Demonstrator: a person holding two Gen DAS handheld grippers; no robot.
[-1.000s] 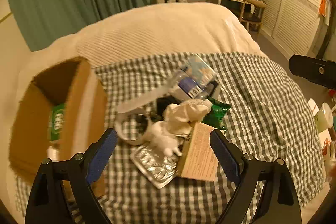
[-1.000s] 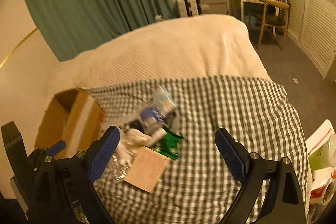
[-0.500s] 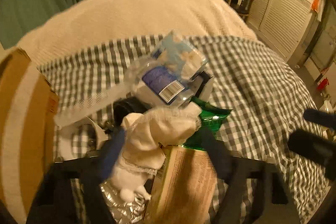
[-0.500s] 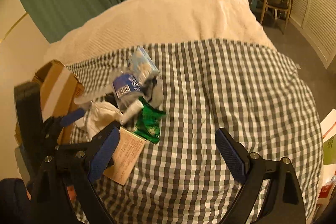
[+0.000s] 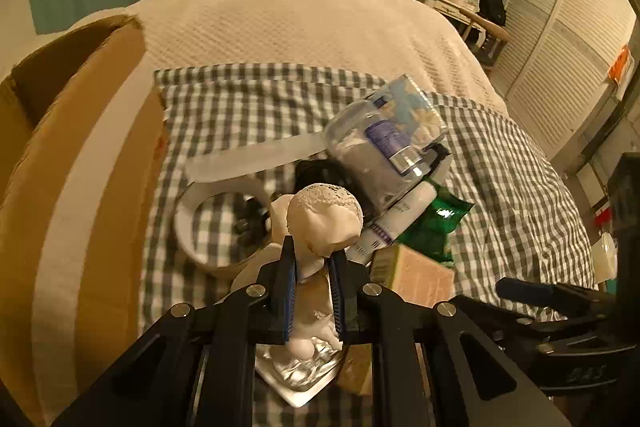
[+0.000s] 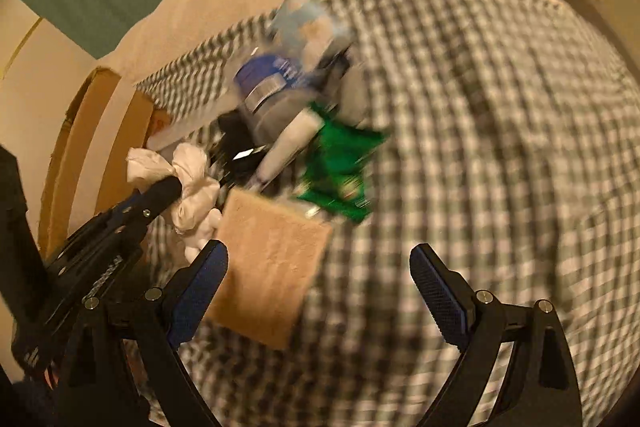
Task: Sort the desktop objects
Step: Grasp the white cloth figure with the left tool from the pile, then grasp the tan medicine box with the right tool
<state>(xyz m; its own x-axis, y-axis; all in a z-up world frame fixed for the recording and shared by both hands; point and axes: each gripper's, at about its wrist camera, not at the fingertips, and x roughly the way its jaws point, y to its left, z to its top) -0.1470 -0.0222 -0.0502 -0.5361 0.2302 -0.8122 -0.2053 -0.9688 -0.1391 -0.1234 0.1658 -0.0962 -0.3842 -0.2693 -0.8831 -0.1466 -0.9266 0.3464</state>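
My left gripper [image 5: 313, 259] is shut on a white lacy cloth [image 5: 322, 215], bunched above the fingers. The same cloth [image 6: 188, 183] and left gripper [image 6: 168, 187] show in the blurred right wrist view. The pile on the checked cloth [image 5: 224, 107] holds a clear plastic bottle [image 5: 376, 151], a white tube [image 5: 396, 219], a green packet [image 5: 432, 223], a brown card box [image 5: 412, 275], a white tape ring [image 5: 200, 227] and a foil blister pack [image 5: 300, 375]. My right gripper [image 6: 320, 267] is open and empty, hovering just over the brown card box [image 6: 268, 267].
An open cardboard box [image 5: 80, 167] stands at the left edge of the checked cloth. A cream bedspread [image 5: 300, 23] lies beyond. Desk, chair and slatted wardrobe doors [image 5: 560, 39] are at the far right.
My left gripper has gone from open to shut on the white cloth and lifted it. My right gripper has moved down and closer to the pile, staying open.
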